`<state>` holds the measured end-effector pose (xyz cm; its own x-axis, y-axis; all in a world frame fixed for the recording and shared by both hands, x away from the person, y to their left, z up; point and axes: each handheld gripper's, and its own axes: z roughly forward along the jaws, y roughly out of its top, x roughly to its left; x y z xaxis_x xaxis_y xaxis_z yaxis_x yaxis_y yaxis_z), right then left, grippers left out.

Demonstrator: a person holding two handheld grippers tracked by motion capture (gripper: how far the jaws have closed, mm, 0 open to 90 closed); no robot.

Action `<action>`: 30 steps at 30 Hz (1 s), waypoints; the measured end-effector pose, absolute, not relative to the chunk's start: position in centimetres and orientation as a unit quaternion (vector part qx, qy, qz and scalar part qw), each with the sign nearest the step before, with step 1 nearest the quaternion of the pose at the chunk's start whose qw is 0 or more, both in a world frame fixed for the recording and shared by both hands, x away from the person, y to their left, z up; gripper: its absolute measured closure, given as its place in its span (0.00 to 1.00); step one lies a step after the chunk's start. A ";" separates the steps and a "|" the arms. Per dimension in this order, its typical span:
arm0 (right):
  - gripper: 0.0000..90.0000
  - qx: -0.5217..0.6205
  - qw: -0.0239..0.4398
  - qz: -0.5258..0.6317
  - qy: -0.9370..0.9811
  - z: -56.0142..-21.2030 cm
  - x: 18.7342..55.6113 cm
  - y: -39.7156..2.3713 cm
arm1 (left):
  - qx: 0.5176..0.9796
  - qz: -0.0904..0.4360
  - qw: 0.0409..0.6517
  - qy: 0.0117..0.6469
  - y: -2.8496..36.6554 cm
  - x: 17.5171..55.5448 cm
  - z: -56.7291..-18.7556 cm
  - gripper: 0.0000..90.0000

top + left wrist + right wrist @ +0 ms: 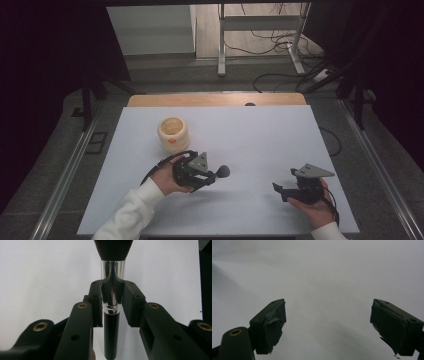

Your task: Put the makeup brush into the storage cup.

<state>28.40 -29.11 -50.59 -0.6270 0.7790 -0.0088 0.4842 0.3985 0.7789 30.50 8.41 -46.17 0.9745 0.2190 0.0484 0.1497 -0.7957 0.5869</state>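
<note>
Two tongs out: left tongs [112,303] clamped on slick metal ferrule of light makeup brush [112,280], right tongs [328,325] gaping wide, empty over tabletop [260,135].

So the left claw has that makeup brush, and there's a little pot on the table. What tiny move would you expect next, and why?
Probably the left gripper carries the makeup brush toward the cream-coloured pot. Its jaws are shut on the brush's silver ferrule, bristles pointing away from the hand, and the open-topped pot stands just beyond it on the white table. The right gripper is open with nothing between its jaws, so it looks idle.
</note>
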 end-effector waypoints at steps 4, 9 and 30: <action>0.16 0.388 0.190 0.388 0.814 -50.6 28.4 -29.1 | 0.945 0.059 0.307 0.099 8.6 30.5 -46.0 0.79; 0.16 0.388 0.191 0.388 0.814 -50.6 28.4 -29.1 | 0.939 0.067 0.321 0.106 9.1 30.5 -45.2 0.79; 0.16 0.389 0.192 0.387 0.814 -50.6 28.4 -29.1 | 0.904 0.099 0.391 0.142 11.8 30.5 -42.6 0.79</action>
